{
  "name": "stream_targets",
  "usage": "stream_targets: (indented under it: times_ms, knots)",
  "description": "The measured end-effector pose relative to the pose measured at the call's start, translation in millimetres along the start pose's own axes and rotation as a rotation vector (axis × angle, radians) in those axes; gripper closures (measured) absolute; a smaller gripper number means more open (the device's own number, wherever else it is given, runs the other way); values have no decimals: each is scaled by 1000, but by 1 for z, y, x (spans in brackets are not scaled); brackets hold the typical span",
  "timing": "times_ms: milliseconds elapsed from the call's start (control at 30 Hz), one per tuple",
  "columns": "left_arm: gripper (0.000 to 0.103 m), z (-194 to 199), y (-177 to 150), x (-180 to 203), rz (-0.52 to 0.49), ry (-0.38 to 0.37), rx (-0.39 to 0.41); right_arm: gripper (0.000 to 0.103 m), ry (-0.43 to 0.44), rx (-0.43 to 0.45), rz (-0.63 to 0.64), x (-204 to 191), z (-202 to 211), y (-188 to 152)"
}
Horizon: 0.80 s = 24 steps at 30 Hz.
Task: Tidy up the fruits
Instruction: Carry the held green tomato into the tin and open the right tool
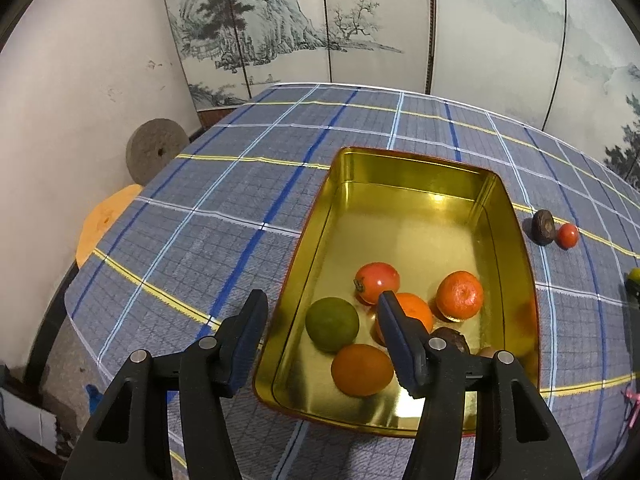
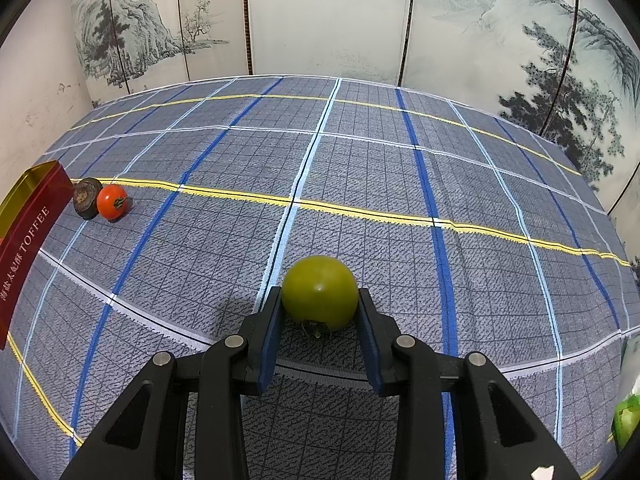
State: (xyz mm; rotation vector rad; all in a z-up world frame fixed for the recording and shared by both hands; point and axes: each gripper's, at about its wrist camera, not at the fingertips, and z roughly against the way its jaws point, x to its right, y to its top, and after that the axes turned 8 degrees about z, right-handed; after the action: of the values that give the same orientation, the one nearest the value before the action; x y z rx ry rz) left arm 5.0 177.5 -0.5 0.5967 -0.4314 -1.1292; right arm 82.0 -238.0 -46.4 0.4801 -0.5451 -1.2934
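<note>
A gold-lined tin [image 1: 404, 168] stands on the checked tablecloth, its red outer wall [image 2: 28, 240] at the left of the right wrist view. Inside lie a red fruit [image 1: 378, 282], a mandarin [image 1: 460, 294], two oranges [image 1: 414, 310] [image 1: 362, 370], a green fruit [image 1: 332, 322] and a dark brown fruit [image 1: 450, 338]. My left gripper [image 1: 320, 304] hangs open above the tin's near left corner, holding nothing. My right gripper [image 2: 320, 294] is shut on a yellow-green fruit [image 2: 320, 286], just above the cloth. A dark brown fruit [image 2: 86, 198] and a small red fruit [image 2: 112, 201] sit together beside the tin.
A painted folding screen [image 2: 320, 20] closes off the back of the table. A grey stone disc [image 1: 156, 152] and an orange round seat [image 1: 106, 216] stand off the table's left edge. A green packet [image 2: 626, 420] shows at the right edge.
</note>
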Motion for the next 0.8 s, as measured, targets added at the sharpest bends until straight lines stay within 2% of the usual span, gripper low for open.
stream_targets:
  times_ms: [167,400,800]
  knots:
    - [42,1,-3,-3,14,-16,-5,72,-6,-1,-7,3,0,0]
    - [42,5,-5,-4,30,-34,-5,72,48,25,13,-8,9,13]
    - [41,11,-7,-4,33,-35,-5,72,222,95,167,-95,42,42]
